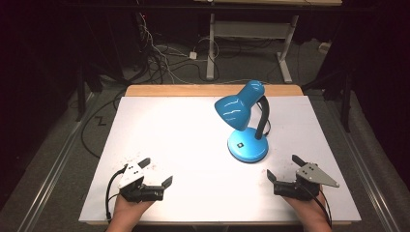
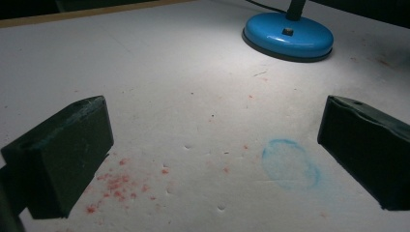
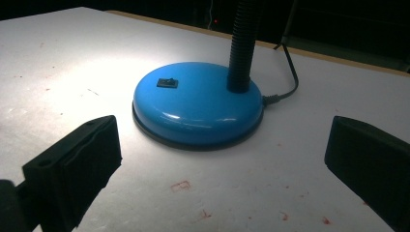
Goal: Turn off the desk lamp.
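A blue desk lamp (image 1: 244, 118) stands right of the middle of the white table (image 1: 183, 140), lit, its shade turned left over a round blue base (image 1: 247, 144) with a black flexible neck. My left gripper (image 1: 155, 172) rests at the front left, open, with bare table between its jaws. At the front right, my right gripper (image 1: 283, 167) is open too, just short of the base. In the right gripper view the base (image 3: 198, 104) with its small black switch (image 3: 167, 83) lies ahead of the gripper (image 3: 220, 164). The left gripper view shows the base (image 2: 288, 35) far off beyond the gripper (image 2: 212, 159).
The lamp's black cord (image 3: 288, 72) trails off behind the base toward the table's far edge. Red specks (image 2: 118, 183) and a faint blue ring stain (image 2: 290, 164) mark the white surface. Beyond the table are floor cables (image 1: 159, 58) and a white stand's legs (image 1: 211, 48).
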Demonstrator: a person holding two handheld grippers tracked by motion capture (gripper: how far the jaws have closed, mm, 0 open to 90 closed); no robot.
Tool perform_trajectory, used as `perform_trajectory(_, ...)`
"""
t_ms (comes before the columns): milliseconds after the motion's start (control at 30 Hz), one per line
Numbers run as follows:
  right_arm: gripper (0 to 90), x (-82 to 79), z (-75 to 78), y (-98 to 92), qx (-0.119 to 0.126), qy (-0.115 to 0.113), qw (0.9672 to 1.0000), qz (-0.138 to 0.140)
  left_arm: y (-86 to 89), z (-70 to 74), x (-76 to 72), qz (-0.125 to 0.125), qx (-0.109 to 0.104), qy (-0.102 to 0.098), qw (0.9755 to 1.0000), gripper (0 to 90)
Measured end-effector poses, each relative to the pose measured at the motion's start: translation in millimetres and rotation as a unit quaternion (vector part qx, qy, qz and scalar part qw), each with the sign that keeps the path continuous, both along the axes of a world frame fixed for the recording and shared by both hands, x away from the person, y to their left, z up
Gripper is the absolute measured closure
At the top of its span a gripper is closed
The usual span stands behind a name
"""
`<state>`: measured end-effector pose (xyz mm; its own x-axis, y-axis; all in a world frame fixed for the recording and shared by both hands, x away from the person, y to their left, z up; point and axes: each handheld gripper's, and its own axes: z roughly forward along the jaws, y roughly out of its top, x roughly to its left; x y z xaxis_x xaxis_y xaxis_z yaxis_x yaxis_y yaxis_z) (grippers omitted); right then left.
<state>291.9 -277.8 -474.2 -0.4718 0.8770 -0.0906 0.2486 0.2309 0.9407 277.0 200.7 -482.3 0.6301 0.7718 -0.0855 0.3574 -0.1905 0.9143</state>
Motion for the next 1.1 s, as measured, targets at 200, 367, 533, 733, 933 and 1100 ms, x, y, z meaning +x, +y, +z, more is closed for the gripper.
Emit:
perform_trajectory(200, 0.1, -0.2, -0.3, -0.8, 0.000, 0.001, 1.0000, 0.000, -2.0, 0.1, 1.2, -0.004, 0.010, -0.002, 0.9999, 0.0)
perform_trajectory(367, 0.2, -0.7, -0.6, 0.4, -0.004, -0.001, 1.0000, 0.002, -1.1, 1.2, 0.5, -0.003, 0.009, -0.006, 0.9999, 0.0)
perform_trajectory(533, 0.2, -1.4, 0.2, 1.0, -0.003, -0.001, 1.0000, 0.004, 1.2, 2.5, 0.3, 0.000, 0.006, -0.009, 0.9999, 0.0)
perform_trajectory(733, 0.2, -1.0, 0.2, 0.4, -0.006, -0.002, 1.0000, 0.003, 2.3, 2.8, 0.5, 0.001, 0.006, -0.009, 0.9999, 0.0)
perform_trajectory(933, 3.1, -1.3, 0.3, 0.1, -0.004, 0.001, 1.0000, 0.001, 3.0, 3.0, 0.5, 0.002, 0.006, -0.011, 0.9999, 0.0)
perform_trajectory(1100, 7.7, -1.5, 0.8, -0.9, -0.005, 0.001, 1.0000, 0.003, 3.5, 3.1, 0.4, 0.002, 0.006, -0.011, 0.9999, 0.0)
